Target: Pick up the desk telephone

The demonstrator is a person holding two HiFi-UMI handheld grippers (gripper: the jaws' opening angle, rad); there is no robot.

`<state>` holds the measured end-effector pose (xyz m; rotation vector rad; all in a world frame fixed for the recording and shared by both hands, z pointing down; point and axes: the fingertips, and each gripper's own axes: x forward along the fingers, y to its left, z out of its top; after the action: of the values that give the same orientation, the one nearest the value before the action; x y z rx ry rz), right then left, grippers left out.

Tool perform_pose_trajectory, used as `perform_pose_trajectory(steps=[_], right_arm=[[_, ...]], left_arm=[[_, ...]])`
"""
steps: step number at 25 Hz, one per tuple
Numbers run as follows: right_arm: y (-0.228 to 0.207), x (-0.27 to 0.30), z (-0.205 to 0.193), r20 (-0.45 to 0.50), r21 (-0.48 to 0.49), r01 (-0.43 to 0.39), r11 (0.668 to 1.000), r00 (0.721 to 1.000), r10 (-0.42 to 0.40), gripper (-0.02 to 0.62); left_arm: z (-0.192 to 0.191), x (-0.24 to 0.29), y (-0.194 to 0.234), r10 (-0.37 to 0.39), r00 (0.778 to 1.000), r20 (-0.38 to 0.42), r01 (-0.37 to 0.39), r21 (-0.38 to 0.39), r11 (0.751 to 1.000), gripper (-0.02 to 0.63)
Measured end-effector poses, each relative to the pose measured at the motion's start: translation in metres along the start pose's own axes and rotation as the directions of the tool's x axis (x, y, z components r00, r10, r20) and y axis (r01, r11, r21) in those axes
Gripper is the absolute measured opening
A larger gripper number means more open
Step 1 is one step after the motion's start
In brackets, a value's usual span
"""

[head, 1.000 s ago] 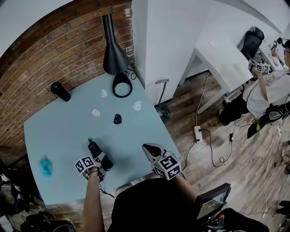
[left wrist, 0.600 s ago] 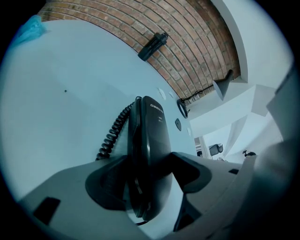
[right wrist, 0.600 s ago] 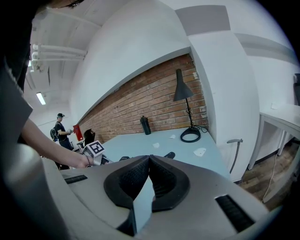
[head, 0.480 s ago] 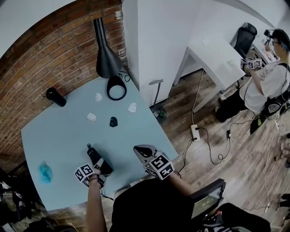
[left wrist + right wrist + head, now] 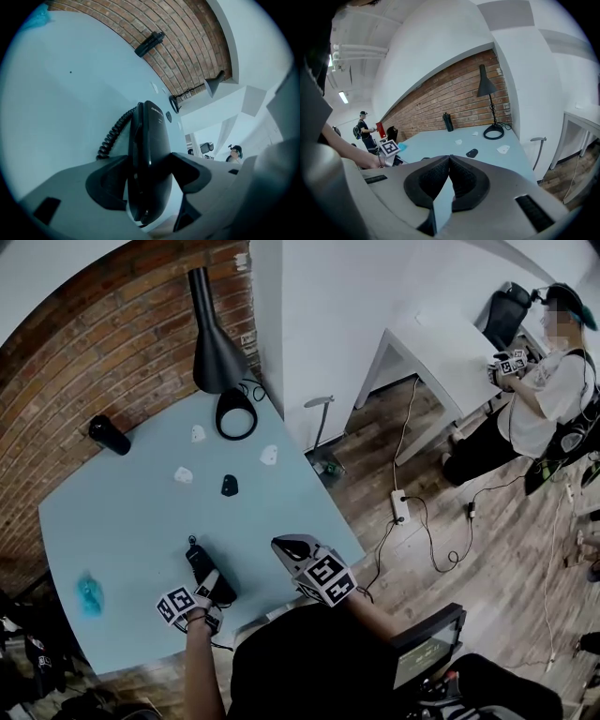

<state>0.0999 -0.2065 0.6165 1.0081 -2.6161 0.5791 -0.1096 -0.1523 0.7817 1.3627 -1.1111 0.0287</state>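
Note:
The black desk telephone (image 5: 208, 570) is near the front edge of the pale blue table (image 5: 122, 521). My left gripper (image 5: 204, 589) is shut on it. In the left gripper view the black telephone (image 5: 149, 154) stands on edge, clamped between both jaws. Its coiled cord (image 5: 112, 135) trails down to the tabletop on the left. I cannot tell whether it is clear of the table. My right gripper (image 5: 289, 546) hovers over the table's front right edge. Its jaws are pressed together on nothing (image 5: 449, 161).
At the back stand a black cone lamp (image 5: 211, 343) with a ring base (image 5: 234, 415) and a black bottle (image 5: 110, 434) lying by the brick wall. Small white pieces (image 5: 184, 474), a black piece (image 5: 230, 486) and a blue object (image 5: 89, 592) lie around. Another person (image 5: 544, 399) stands by a white desk (image 5: 441, 343).
My left gripper has drawn slightly toward the near table edge with the telephone still in it. The right gripper has stayed shut and hardly moved. The head view shifted a little.

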Motion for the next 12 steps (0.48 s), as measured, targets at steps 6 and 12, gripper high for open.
perform_pose_trajectory(steps=[6, 12], right_arm=[[-0.001, -0.001, 0.0, 0.006, -0.003, -0.002, 1.0, 1.0, 0.002, 0.009], [0.001, 0.0, 0.002, 0.007, 0.002, -0.012, 1.0, 1.0, 0.012, 0.009]], left_arm=[[0.001, -0.003, -0.012, -0.045, 0.999, 0.025, 0.045, -0.004, 0.999, 0.308], [0.007, -0.009, -0.018, -0.072, 0.995, 0.068, 0.075, -0.032, 0.997, 0.305]])
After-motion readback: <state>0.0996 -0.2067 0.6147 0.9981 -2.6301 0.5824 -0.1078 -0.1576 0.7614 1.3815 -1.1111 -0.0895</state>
